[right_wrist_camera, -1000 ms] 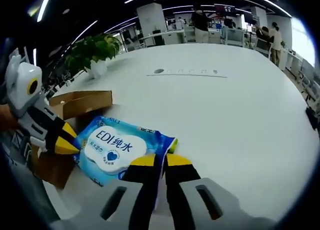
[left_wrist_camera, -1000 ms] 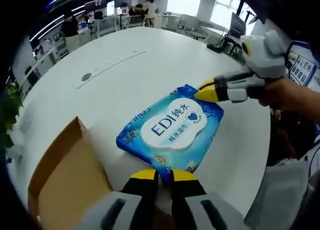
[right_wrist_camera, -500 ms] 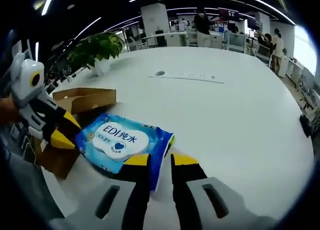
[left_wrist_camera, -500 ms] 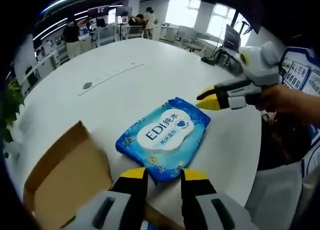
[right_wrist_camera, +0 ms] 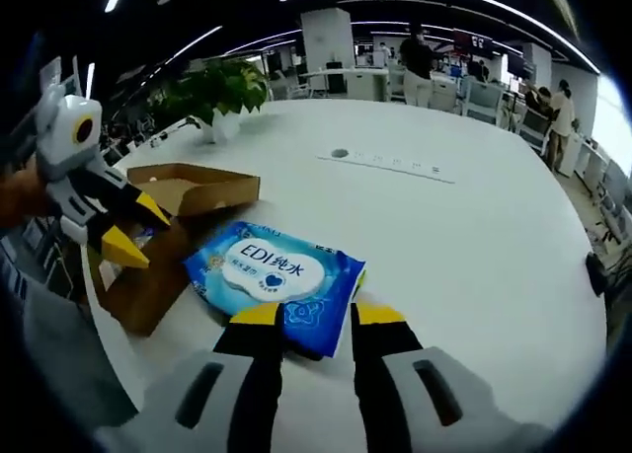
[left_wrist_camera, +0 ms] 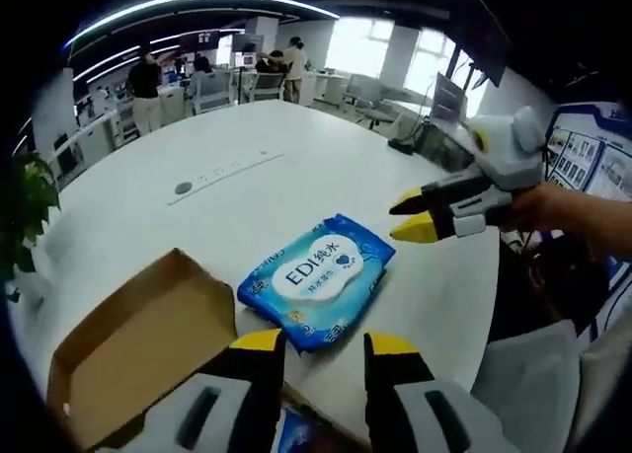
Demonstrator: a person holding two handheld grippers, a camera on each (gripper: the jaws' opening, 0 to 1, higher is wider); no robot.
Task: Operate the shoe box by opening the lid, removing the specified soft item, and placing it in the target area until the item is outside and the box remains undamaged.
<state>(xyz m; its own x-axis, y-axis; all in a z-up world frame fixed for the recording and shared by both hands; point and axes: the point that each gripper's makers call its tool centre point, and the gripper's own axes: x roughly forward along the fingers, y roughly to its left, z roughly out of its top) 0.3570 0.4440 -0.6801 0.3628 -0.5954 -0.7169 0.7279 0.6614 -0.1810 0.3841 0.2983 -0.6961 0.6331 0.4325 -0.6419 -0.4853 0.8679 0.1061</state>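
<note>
L gripper (left_wrist_camera: 322, 346): jaws spread, nothing between. R gripper (right_wrist_camera: 318, 317): jaws spread, nothing between. Blue wipes pack (left_wrist_camera: 316, 278) flat on white table (left_wrist_camera: 227, 196), just ahead of both tips. Cardboard box (left_wrist_camera: 138, 339) open, left of L gripper, beside pack.

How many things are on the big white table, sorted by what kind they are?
Blue wet-wipes pack: 1
Open cardboard box: 1
Potted plant: 1
Total: 3
</note>
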